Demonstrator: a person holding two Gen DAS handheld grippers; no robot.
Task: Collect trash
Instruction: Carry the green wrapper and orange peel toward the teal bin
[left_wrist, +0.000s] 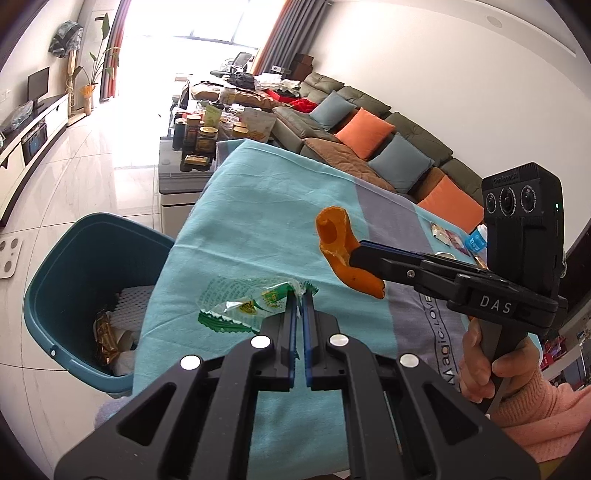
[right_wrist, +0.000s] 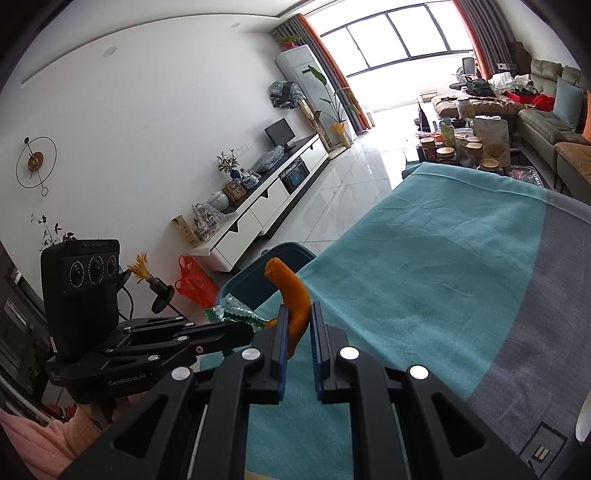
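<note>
My left gripper is shut on a crumpled green and white wrapper, held above the teal cloth near the table's left edge. My right gripper is shut on a curled orange peel, held above the cloth. The peel also shows in the left wrist view, to the right of and beyond the wrapper. The wrapper shows in the right wrist view, left of the peel. A teal bin stands on the floor left of the table, with white foam net and other trash inside.
The table is covered with a teal and grey cloth. Small packets and a bottle cap lie at its far right. A low table crowded with jars stands beyond. A sofa with cushions runs along the right.
</note>
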